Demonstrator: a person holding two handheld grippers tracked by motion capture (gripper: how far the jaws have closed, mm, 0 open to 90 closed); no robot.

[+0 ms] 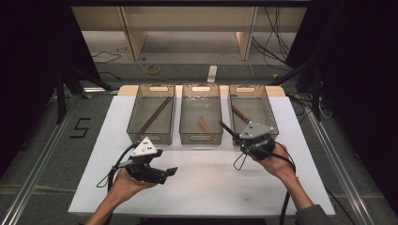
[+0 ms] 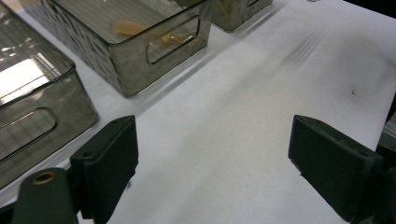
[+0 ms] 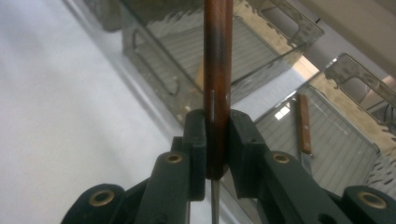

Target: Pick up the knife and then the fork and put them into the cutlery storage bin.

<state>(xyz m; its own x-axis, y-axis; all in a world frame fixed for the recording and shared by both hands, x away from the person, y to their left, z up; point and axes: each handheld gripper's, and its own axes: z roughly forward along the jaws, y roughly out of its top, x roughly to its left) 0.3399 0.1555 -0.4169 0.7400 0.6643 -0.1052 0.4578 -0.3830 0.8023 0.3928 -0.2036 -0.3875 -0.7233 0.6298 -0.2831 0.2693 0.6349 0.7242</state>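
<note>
Right gripper [image 1: 236,135] clenched on a wood-handled knife [image 3: 217,79], handle sticking out toward 10 o'clock over the gap between middle bin [image 1: 201,137] and right bin [image 1: 271,117]. Second knife [image 3: 303,125] lies in the right bin. Left gripper [image 1: 170,172] released, jaws wide, nothing between them, over bare white table [image 1: 206,187] at 6 o'clock of the left bin [image 1: 149,136].

A dark brown wooden-handled knife [image 3: 217,84] is clamped by its handle, raised above the bench, its handle pointing toward the near edge of the baskets.
</note>
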